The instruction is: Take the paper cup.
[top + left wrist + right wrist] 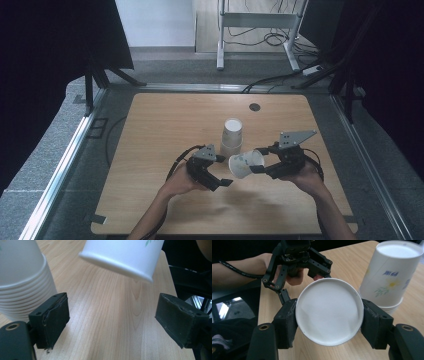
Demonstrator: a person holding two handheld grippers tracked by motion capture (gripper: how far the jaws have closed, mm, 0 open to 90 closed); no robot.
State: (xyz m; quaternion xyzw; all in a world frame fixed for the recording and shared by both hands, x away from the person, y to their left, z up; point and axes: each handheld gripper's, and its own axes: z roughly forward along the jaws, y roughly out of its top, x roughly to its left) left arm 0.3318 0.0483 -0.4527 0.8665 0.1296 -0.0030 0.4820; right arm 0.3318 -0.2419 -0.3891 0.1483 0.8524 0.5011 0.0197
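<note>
Sideways above the counter, a paper cup pinched by the right tool points its mouth at the spread, empty left tool.

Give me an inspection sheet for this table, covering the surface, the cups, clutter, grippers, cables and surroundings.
Surface: wooden table, with a dark round spot near the far edge.
Job's things: single paper cup held on its side above the table; stack of paper cups upside down behind it, flower print on the outer cup.
Clutter: nothing seen.
Grippers: right gripper shut on the single paper cup's base end; left gripper open, nothing between its jaws, cup rim just ahead.
Cables: black cable trails from the left gripper; more cables on the floor beyond.
Surroundings: black curtains at both sides, metal frame legs behind.
</note>
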